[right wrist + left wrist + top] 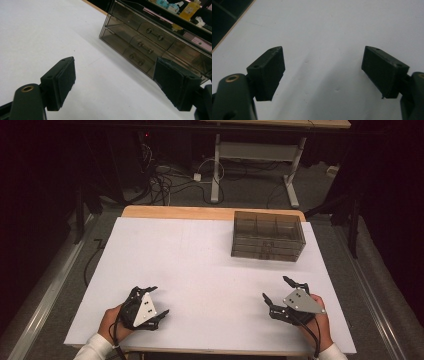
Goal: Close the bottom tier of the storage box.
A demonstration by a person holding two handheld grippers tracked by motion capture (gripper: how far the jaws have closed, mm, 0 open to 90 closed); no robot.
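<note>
A smoky clear plastic drawer box (268, 235) stands at the back right of the white table (200, 270); in the right gripper view the drawer box (150, 35) shows three stacked drawers with small knobs, all pushed in. My left gripper (156, 301) rests near the front left edge, held by a hand, jaws wide apart over bare white surface (324, 57). My right gripper (276, 289) sits near the front right, also open, and its own view (115, 72) looks toward the drawers from well short of them.
A wooden strip (200, 212) borders the table's far edge. Beyond it, cables (165, 180) lie on the floor by a second table's white legs (216, 170). Shelved bottles (190, 10) show behind the drawer box.
</note>
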